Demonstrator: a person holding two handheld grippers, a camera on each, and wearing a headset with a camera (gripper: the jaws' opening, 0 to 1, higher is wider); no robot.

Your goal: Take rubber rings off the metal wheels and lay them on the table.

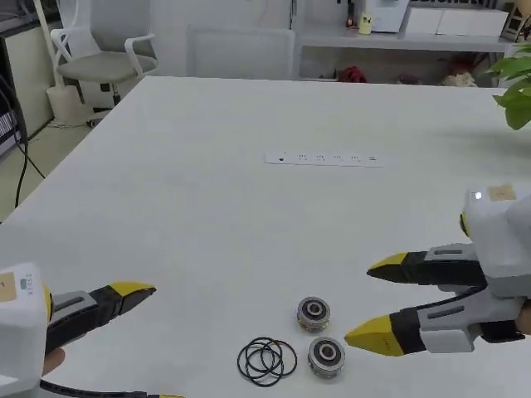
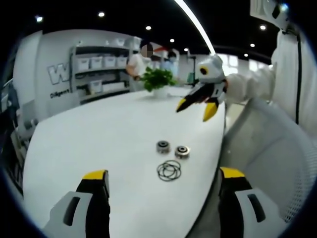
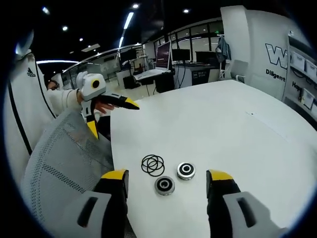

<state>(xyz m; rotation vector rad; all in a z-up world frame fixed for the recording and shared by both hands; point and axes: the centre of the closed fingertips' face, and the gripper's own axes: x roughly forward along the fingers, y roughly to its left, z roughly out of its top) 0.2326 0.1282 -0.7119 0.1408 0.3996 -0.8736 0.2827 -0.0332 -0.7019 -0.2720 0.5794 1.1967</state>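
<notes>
I hold my right tool [image 1: 367, 302] over the near right part of the white bench [image 1: 207, 207]. Its jaws stand wide apart with nothing between them, and the yellow tips point left. My left tool [image 1: 152, 343] hangs at the near left edge, tips pointing right. Its jaws are also spread and carry nothing.

Between the two tools, close to the near edge, lies a small heap of thin black rubber rings [image 1: 266, 360]. They lie flat on the bench and overlap one another. Just to their right sits the near wheel [image 1: 326, 354], and a little beyond it the far wheel [image 1: 313, 313]. Both wheels lie flat with the hub facing up, and a narrow gap separates them. Each shows a dark band around a bright metal centre. I cannot tell whether either wheel has a ring on its rim. The lower jaw tip of my right tool is just right of the near wheel and does not touch it. My left tool is well apart from the heap.

Farther out, near the middle of the bench, a white power strip [image 1: 323, 158] lies flat. A white chair [image 1: 99, 62] stands beyond the far left corner, and green leaves of a plant [image 1: 518, 87] show at the far right.
</notes>
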